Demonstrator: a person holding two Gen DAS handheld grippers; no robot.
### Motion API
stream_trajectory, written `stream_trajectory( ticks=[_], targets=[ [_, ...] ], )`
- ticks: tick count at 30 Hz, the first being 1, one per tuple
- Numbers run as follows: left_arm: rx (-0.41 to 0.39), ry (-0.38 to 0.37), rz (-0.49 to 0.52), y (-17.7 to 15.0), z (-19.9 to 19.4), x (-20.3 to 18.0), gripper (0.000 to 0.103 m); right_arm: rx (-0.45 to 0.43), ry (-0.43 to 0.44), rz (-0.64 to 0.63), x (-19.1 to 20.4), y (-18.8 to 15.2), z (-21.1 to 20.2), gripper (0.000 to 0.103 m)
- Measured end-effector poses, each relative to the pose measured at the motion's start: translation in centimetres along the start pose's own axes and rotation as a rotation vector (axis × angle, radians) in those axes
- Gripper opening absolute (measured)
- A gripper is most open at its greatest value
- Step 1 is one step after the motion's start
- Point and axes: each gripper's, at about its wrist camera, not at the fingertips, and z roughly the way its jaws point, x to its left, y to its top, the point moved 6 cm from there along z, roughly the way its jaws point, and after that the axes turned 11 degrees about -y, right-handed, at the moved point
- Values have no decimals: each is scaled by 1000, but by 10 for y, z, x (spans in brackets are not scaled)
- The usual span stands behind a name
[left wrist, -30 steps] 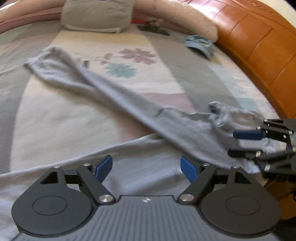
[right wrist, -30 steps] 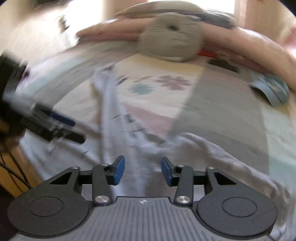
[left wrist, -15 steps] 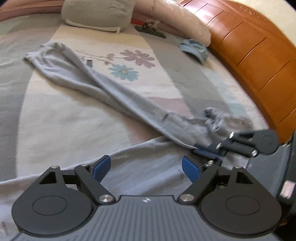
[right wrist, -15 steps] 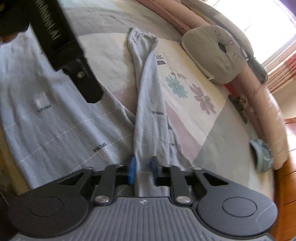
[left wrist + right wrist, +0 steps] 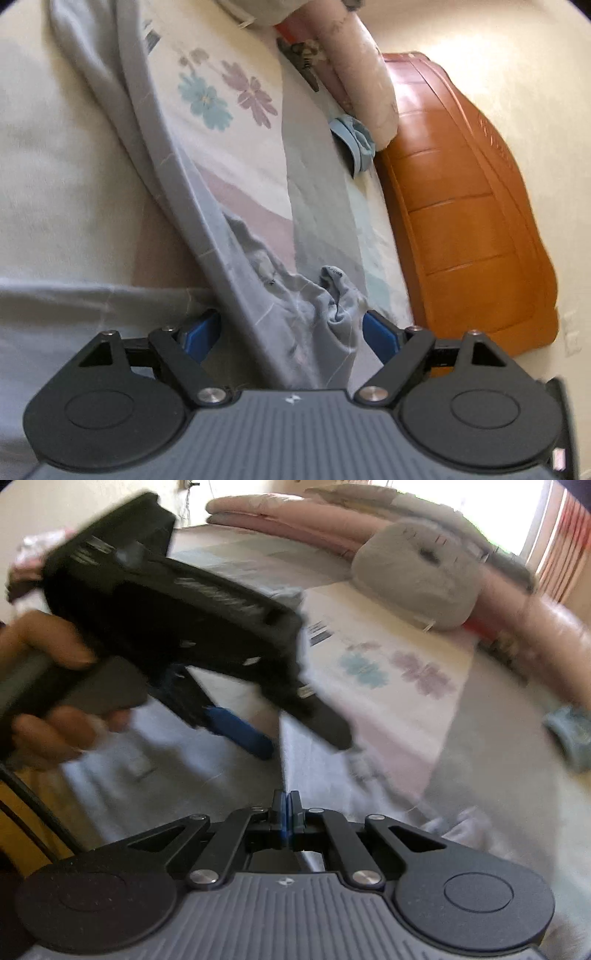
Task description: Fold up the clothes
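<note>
Pale grey-blue trousers (image 5: pixel 207 206) lie across a flowered bedspread, one leg stretched to the far left, the bunched waist (image 5: pixel 332 295) near me. My left gripper (image 5: pixel 291 332) is open, its blue pads on either side of the bunched waist. In the right wrist view my right gripper (image 5: pixel 287 808) is shut on a fold of the same grey cloth (image 5: pixel 295 760). The left gripper's body (image 5: pixel 177 627), held by a hand, fills the left of that view, blurred.
An orange wooden bed frame (image 5: pixel 461 206) runs along the right side. A grey pillow (image 5: pixel 417 579) and pink bolsters (image 5: pixel 358 70) lie at the head of the bed. A small blue cloth item (image 5: pixel 352 136) lies by the bolster.
My left gripper has swung right and come down over the bunched waist. My right gripper has closed on the cloth. Both views are blurred by motion.
</note>
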Motion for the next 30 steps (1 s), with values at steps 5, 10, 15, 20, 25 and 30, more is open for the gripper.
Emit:
stream_trajectory(
  ticks=[5, 10, 15, 20, 25, 30],
  targets=[
    [-55, 21, -1, -7, 9, 4, 83, 17, 181, 36, -2, -12, 3, 2],
    [-119, 34, -1, -4, 9, 6, 84, 7, 282, 61, -15, -18, -3, 8],
    [-171, 52, 15, -1, 8, 8, 83, -18, 261, 122, -46, -25, -10, 10],
    [-187, 138, 44, -1, 6, 14, 28, -20, 206, 239, -79, -41, -13, 15],
    [-128, 273, 113, 9, 5, 5, 2, -1, 152, 337, -100, -60, -15, 19],
    [-154, 255, 240, 14, -7, -41, 2, 4, 124, 346, -109, -75, -22, 20]
  ],
)
